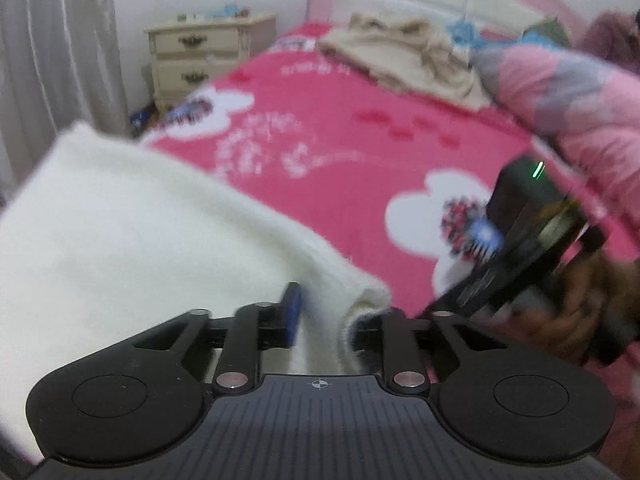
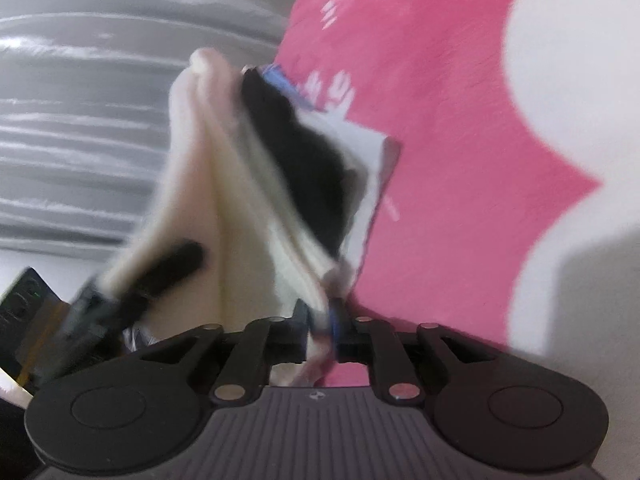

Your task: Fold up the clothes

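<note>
A cream-white knitted garment [image 1: 132, 232] is held lifted above the pink bed cover with white cloud and dandelion print [image 1: 340, 128], stretched between both grippers. The left gripper [image 1: 328, 320] is seen with its jaws clamped on a thick folded edge of the knit, one blue pad [image 1: 292, 312] showing beside the fabric. The right gripper [image 2: 322, 322] is seen pinched tight on a thin corner of the same garment, whose dark patch and pale label [image 2: 360, 160] hang ahead; whether that patch is lining or print cannot be told through the blur. A crumpled beige cloth [image 1: 408, 52] is lying further up the bed. A cream bedside cabinet with two drawers [image 1: 200, 56] is standing by the grey curtain [image 1: 52, 48].
</note>
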Demonstrator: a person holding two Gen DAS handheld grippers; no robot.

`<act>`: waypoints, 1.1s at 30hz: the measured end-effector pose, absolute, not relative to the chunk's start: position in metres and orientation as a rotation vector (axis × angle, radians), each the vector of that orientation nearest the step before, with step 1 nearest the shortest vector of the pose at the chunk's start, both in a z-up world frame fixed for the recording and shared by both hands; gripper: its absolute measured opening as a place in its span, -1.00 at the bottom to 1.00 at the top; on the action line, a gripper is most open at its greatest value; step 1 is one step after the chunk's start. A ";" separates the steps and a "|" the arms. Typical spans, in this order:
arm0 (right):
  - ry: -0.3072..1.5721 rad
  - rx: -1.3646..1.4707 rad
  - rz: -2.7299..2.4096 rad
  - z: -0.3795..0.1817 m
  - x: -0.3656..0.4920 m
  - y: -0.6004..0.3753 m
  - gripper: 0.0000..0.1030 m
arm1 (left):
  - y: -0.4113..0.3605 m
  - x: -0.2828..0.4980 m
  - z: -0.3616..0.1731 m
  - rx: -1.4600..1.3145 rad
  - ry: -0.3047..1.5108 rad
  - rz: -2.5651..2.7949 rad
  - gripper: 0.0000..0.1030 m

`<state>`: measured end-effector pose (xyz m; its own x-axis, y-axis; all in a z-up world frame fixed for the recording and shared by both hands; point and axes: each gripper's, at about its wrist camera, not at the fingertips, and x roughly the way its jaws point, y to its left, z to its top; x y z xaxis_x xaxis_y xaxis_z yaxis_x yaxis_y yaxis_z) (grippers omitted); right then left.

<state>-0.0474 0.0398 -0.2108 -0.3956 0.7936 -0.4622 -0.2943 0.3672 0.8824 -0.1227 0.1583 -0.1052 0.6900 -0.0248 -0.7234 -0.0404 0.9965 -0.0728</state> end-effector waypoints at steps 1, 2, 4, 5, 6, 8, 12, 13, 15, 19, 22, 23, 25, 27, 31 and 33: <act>1.559 0.482 1.248 -0.212 -0.043 0.035 -0.62 | 0.156 -0.123 -0.107 -0.082 0.804 -0.006 -0.19; 1.559 0.503 1.223 -0.213 -0.039 0.029 -0.63 | 0.153 -0.123 -0.109 -0.078 0.799 -0.021 -0.08; 1.549 0.546 1.172 -0.212 -0.032 0.015 -0.63 | 0.146 -0.122 -0.110 -0.101 0.786 -0.063 0.33; 1.539 0.561 1.155 -0.211 -0.029 0.009 -0.63 | 0.141 -0.120 -0.112 -0.102 0.788 -0.081 0.36; 1.528 0.569 1.143 -0.210 -0.026 0.006 -0.63 | 0.137 -0.119 -0.115 -0.101 0.792 -0.098 0.37; 1.504 0.567 1.134 -0.206 -0.021 0.004 -0.57 | 0.128 -0.117 -0.119 -0.083 0.814 -0.130 0.37; 1.458 0.563 1.166 -0.193 -0.021 0.008 -0.43 | 0.123 -0.132 -0.108 -0.073 0.819 -0.174 0.37; 1.446 0.552 1.189 -0.189 -0.023 0.012 -0.43 | 0.126 -0.140 -0.102 -0.077 0.817 -0.167 0.37; 1.416 0.503 1.236 -0.180 -0.027 0.022 -0.43 | 0.134 -0.156 -0.091 -0.098 0.818 -0.134 0.37; 1.361 0.340 1.304 -0.167 -0.045 0.039 -0.43 | 0.154 -0.197 -0.079 -0.160 0.866 -0.025 0.36; 1.329 0.222 1.324 -0.161 -0.058 0.050 -0.43 | 0.167 -0.227 -0.078 -0.197 0.888 0.058 0.35; 1.313 0.179 1.324 -0.159 -0.062 0.054 -0.43 | 0.169 -0.234 -0.080 -0.201 0.895 0.082 0.35; 1.314 0.179 1.321 -0.158 -0.062 0.053 -0.43 | 0.173 -0.245 -0.082 -0.213 0.905 0.129 0.30; 1.326 0.209 1.319 -0.156 -0.059 0.048 -0.42 | 0.176 -0.251 -0.086 -0.232 0.908 0.168 0.29; 1.351 0.269 1.312 -0.154 -0.054 0.039 -0.13 | 0.176 -0.248 -0.094 -0.265 0.926 0.195 0.26; 1.351 0.304 1.317 -0.151 -0.051 0.033 0.01 | 0.174 -0.244 -0.097 -0.259 0.925 0.207 0.26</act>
